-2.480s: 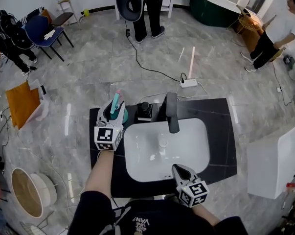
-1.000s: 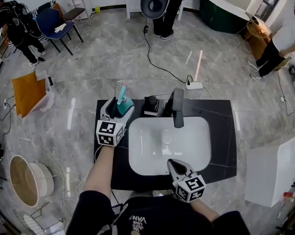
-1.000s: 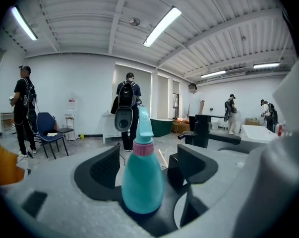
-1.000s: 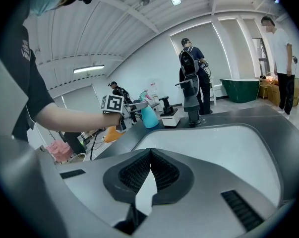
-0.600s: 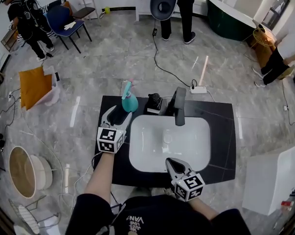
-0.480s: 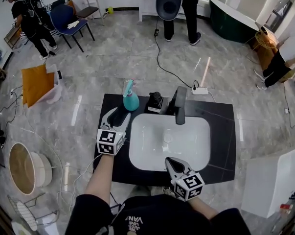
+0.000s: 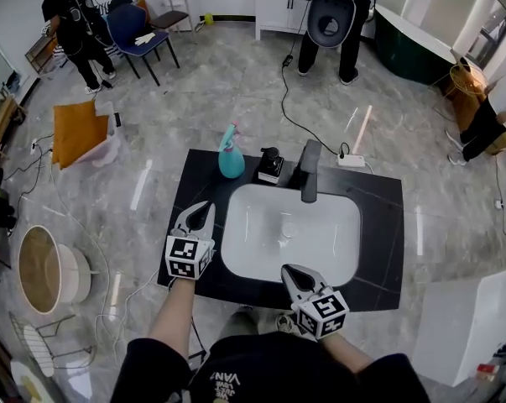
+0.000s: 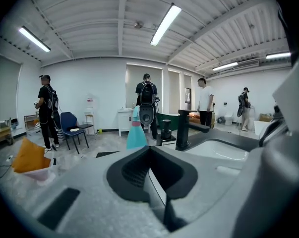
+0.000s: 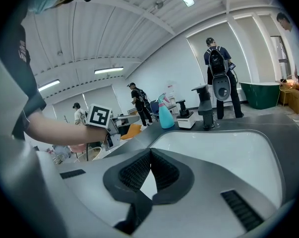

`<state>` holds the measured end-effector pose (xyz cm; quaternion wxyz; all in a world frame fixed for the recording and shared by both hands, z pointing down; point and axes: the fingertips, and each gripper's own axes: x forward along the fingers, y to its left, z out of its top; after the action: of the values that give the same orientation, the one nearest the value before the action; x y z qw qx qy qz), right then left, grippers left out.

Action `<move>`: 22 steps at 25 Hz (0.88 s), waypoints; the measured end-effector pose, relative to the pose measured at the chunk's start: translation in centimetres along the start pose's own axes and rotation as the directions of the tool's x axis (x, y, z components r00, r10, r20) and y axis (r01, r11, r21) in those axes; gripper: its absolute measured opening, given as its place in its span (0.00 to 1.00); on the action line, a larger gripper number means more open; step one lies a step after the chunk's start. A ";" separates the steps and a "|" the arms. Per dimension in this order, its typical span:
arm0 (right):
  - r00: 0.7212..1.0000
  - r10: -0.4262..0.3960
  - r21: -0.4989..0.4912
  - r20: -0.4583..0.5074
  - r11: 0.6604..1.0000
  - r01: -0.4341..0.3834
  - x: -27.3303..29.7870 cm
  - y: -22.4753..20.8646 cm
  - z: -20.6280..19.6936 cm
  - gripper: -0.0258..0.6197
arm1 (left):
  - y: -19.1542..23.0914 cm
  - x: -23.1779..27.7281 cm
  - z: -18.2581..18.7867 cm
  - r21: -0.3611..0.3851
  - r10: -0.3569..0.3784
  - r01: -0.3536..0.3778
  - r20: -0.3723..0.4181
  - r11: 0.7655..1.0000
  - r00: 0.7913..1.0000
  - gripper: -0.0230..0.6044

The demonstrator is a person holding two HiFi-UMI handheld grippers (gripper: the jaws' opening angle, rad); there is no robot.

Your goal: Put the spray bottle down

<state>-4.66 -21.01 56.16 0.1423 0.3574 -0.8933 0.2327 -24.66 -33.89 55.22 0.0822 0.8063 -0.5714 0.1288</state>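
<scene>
step: put-down looks done | spray bottle [image 7: 231, 159]: upright on the table [image 7: 378, 225], behind the sink [image 7: 228, 250], its left corner, ungripped | left hand-held gripper [image 7: 201, 212]: beside sink's left rim, jaws just closed together, empty | right hand-held gripper [image 7: 289, 272]: at sink's front rim, jaws together, empty | remaining: nothing apparent

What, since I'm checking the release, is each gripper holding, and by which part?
Nothing. The left gripper, jaws just closed, and the right gripper are shut and empty; the spray bottle stands free.
</scene>
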 end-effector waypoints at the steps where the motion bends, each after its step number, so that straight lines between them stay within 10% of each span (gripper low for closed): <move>1: 1.000 0.003 -0.003 0.003 1.000 -0.003 -0.3 0.0 0.0 0.04 | -0.5 -0.6 -0.2 -0.001 -0.002 0.002 -0.006 1.000 1.000 0.06; 22: 0.997 0.066 -0.056 0.046 0.996 -0.063 -5.8 0.7 -1.1 0.04 | -10.2 -13.7 -1.6 -0.072 0.053 -0.052 0.012 0.996 0.999 0.05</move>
<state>-1.00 -16.67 54.48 0.1230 0.3298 -0.9135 0.2040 -19.55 -17.71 52.72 0.1038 0.7885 -0.5971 0.1047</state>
